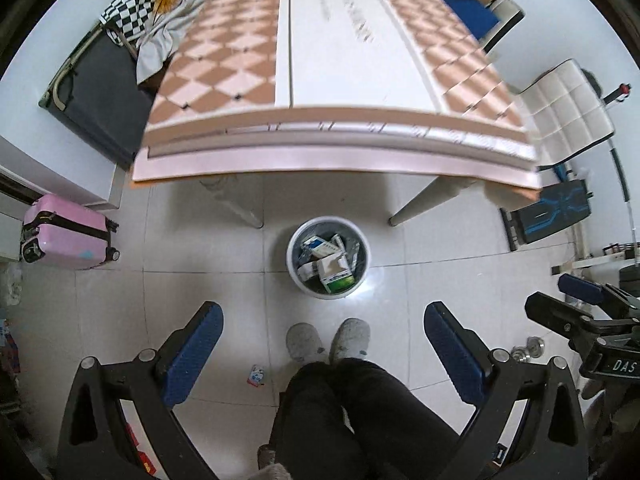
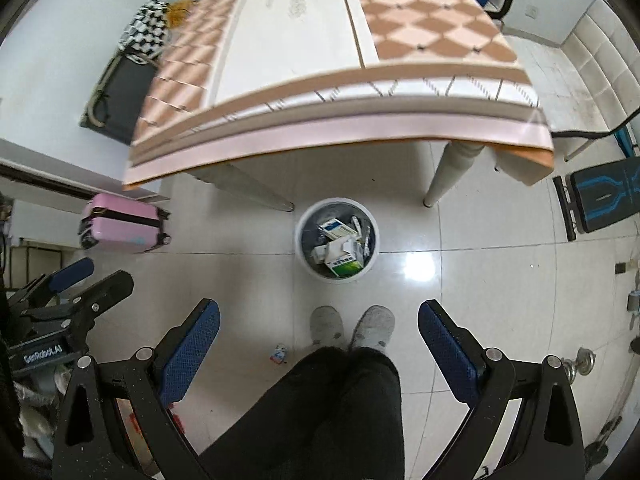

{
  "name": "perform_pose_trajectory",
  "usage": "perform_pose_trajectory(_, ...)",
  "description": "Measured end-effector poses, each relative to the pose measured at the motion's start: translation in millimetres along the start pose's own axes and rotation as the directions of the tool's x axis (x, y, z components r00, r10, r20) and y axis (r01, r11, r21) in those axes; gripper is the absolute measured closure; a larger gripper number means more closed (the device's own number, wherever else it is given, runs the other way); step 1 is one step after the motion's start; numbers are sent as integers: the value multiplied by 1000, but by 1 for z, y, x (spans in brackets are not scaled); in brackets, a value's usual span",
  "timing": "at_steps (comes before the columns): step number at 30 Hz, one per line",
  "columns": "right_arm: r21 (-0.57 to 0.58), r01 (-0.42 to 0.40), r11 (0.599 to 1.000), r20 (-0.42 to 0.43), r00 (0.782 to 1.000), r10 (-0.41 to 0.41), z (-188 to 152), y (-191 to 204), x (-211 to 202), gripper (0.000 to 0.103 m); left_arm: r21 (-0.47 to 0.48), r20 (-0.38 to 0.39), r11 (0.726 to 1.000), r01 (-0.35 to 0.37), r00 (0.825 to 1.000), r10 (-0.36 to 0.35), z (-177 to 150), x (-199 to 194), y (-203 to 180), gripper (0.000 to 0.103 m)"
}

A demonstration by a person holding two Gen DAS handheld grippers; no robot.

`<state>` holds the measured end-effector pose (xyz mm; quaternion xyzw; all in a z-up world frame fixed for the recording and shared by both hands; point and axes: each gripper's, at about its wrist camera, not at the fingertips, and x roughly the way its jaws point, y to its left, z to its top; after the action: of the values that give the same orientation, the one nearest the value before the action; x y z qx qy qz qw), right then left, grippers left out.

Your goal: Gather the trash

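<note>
The white bin [image 1: 328, 258], full of small cartons [image 1: 330, 262], stands on the tiled floor at twelve o'clock from the person's slippers [image 1: 327, 340], just before the desk [image 1: 332, 80]. Left tongs [image 1: 323, 350] and right tongs [image 2: 319, 350] are both spread, holding nothing.

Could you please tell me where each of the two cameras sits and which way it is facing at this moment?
Left wrist: on the left gripper, facing down at the floor and bin; its open fingers, the person's legs, slippers, and the right gripper at the right edge show.
Right wrist: on the right gripper, facing down likewise; its open fingers, legs and the left gripper at the left edge show.
Shared: bin, table, pink suitcase, floor wrapper.
</note>
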<state>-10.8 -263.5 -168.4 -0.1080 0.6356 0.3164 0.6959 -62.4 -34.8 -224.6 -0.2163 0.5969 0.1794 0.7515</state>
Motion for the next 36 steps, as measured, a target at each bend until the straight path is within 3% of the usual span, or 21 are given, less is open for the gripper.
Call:
perform_pose_trajectory(9,-33,-109,994,25,994,109,-10,21,-94,2,-19,52,991,130,990,-129,-4,-78,-8,0)
perform_pose_trajectory(18,-78,-180,981,42,982,183,-13,42,-143,2,-35,109,975,220,971,-215,-8,-132,-9,0)
perform_pose_trajectory(36,-103,-215,971,35,975,220,-22,52,-170,2,-12,138,966,258,957,-254,-17,-154,-14,0)
